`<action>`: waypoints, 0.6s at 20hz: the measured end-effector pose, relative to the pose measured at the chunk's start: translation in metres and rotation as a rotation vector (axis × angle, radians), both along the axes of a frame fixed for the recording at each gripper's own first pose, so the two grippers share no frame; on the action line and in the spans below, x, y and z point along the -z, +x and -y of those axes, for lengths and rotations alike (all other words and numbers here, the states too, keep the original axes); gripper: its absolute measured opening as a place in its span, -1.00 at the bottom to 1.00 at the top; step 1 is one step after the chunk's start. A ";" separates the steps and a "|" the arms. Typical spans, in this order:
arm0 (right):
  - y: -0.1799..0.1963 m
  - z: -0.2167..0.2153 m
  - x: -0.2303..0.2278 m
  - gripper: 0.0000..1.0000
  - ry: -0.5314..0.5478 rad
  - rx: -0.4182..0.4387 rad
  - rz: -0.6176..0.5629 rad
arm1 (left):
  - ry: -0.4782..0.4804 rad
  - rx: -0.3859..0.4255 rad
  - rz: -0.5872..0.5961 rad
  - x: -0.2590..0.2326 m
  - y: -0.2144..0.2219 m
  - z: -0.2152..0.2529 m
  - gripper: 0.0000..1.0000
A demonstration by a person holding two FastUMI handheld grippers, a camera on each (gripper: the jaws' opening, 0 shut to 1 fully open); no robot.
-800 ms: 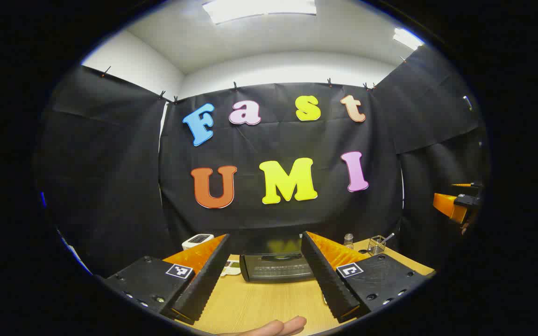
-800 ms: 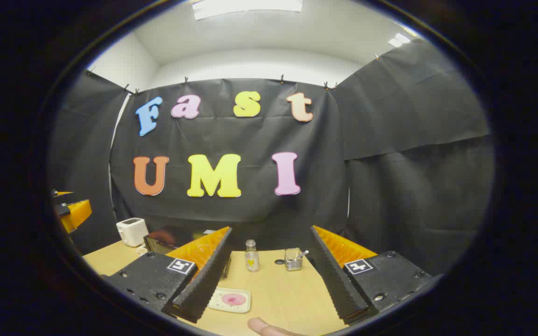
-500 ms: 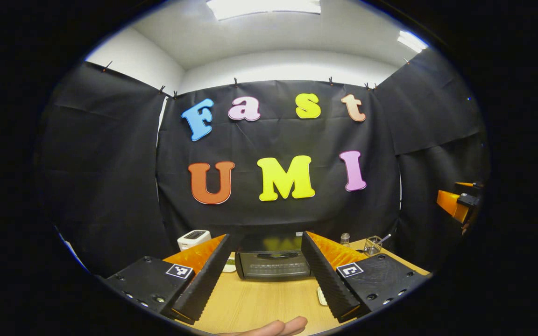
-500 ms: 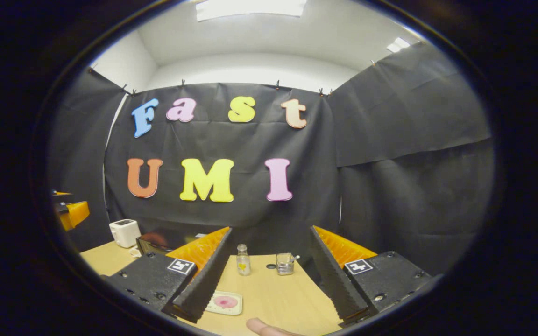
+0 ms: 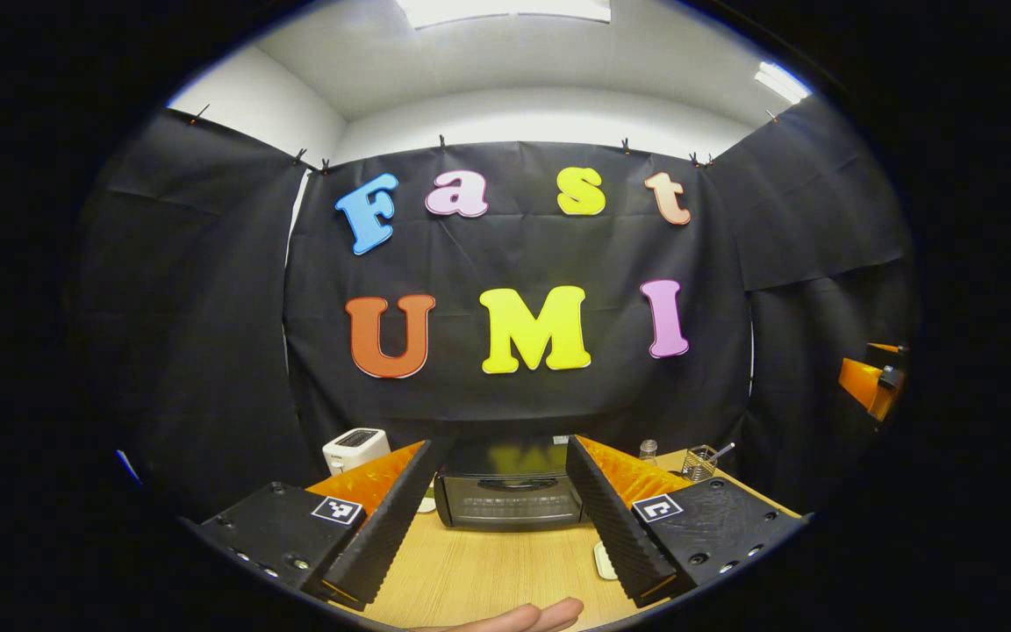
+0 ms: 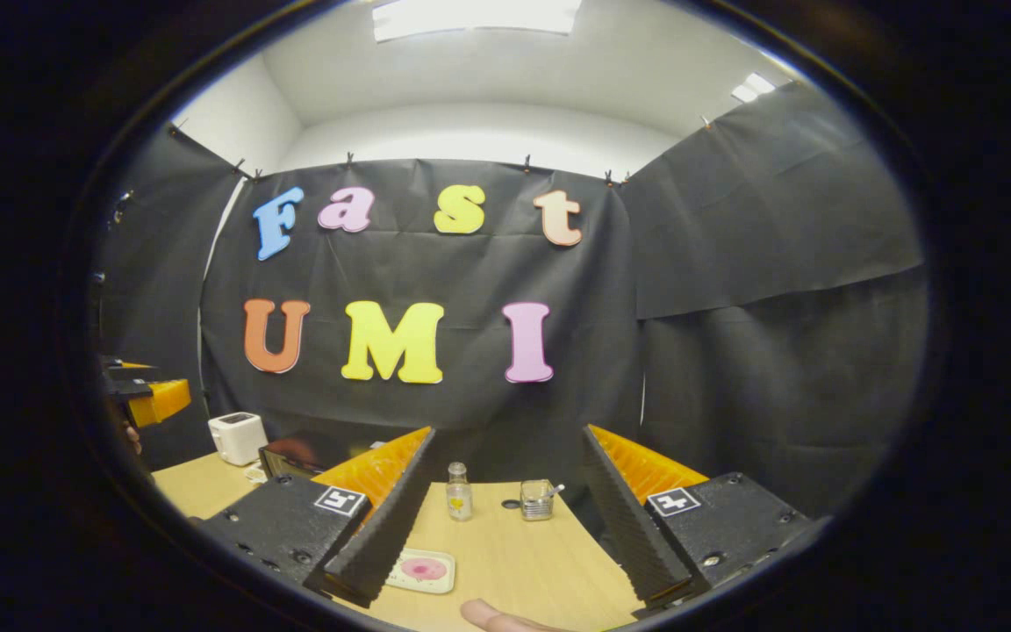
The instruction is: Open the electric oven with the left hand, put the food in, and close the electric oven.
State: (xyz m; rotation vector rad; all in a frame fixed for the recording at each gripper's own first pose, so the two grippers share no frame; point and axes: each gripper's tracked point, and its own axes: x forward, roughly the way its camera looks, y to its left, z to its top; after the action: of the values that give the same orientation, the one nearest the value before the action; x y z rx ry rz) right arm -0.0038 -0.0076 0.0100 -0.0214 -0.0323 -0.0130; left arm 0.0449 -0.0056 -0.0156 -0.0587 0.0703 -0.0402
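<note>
bare table (image 5: 505, 562) lies open before the shut oven (image 5: 510, 499).

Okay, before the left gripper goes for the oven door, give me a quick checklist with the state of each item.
1. Left gripper open, nothing between its fingers: ok.
2. Oven door shut, ahead between the fingers: ok.
3. Bare table on the way to the oven: ok.
4. Right gripper open and empty: ok.
5. Food on the small plate, ready: ok.
6. Door handle reachable from here: cannot tell.
</note>
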 end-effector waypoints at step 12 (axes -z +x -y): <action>0.008 0.004 0.011 1.00 -0.002 -0.045 -0.017 | -0.023 0.089 -0.152 0.091 0.115 0.016 0.92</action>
State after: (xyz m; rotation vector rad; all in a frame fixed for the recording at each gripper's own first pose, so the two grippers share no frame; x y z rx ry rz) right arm 0.0046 -0.0119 -0.0009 -0.0229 -0.0158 0.0319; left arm 0.1598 -0.0220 -0.1067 -0.0817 0.2248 -0.1254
